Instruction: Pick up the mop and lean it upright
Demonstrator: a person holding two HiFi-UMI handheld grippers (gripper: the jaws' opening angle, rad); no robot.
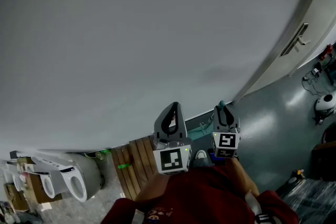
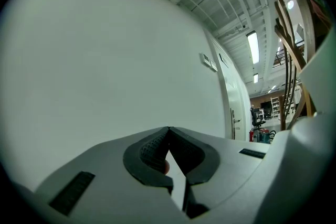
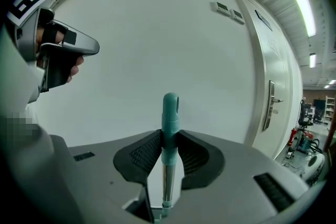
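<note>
In the right gripper view the mop's handle stands upright between the jaws, its teal end cap [image 3: 170, 110] sticking up above them and the silver shaft [image 3: 167, 181] running down below. My right gripper [image 3: 169, 135] is shut on the handle just under the cap. In the head view the same gripper [image 1: 223, 111] faces the white wall [image 1: 131, 44] with the teal cap [image 1: 222, 105] at its tip. A teal part of the mop [image 1: 198, 131] shows low between the two grippers. My left gripper [image 1: 172, 108] is beside it; its jaws [image 2: 168, 129] meet with nothing in them.
A white door [image 1: 310, 18] with a lever handle [image 3: 270, 106] is to the right of the wall. A wooden pallet [image 1: 134, 165] and white devices [image 1: 71, 181] lie at the lower left on the floor. My shoe [image 1: 201, 155] is below the grippers. Clutter sits at the far right [image 1: 325, 105].
</note>
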